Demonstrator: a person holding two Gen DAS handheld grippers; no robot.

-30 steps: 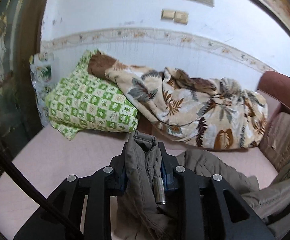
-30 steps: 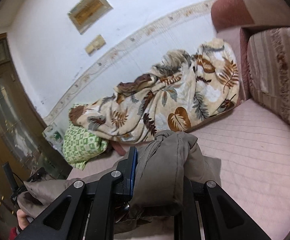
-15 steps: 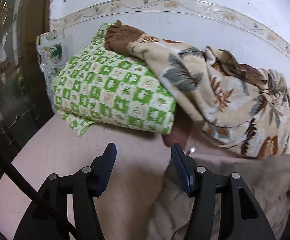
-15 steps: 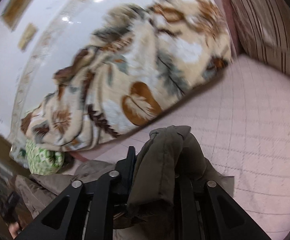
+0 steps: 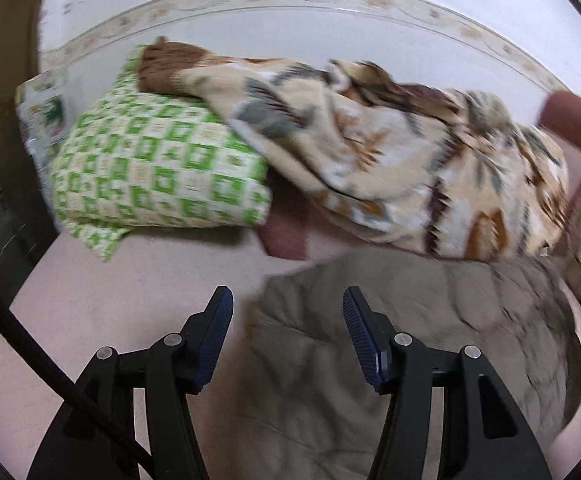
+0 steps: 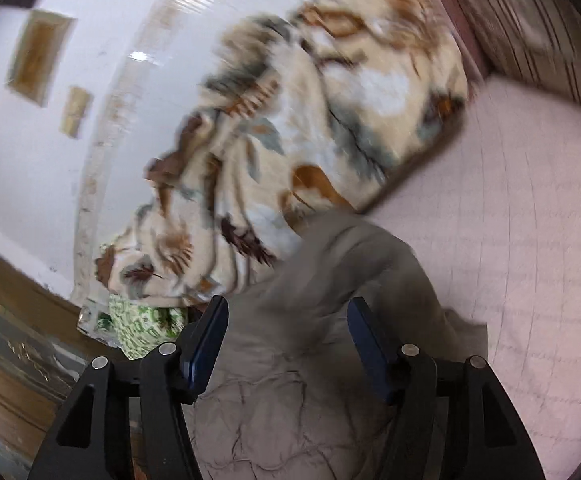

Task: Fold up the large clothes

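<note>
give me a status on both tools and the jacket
Left tool open, clear. Right tool just opened, jacket slumped between the jaws, not pinched. Leaf-print blanket and green pillow crowd the far edge.

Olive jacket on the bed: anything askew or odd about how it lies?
The olive jacket lies rumpled, not flat: in the right wrist view one part humps up between the open right gripper fingers. The left gripper is open too. No damage visible; both views are blurred.

Cloth on cloth, all matt.
Quilted olive jacket [image 5: 390,320], fleecy leaf-print blanket [image 5: 390,168], woven green-checked pillow [image 5: 154,172], stitched pink bedcover [image 6: 530,240].
</note>
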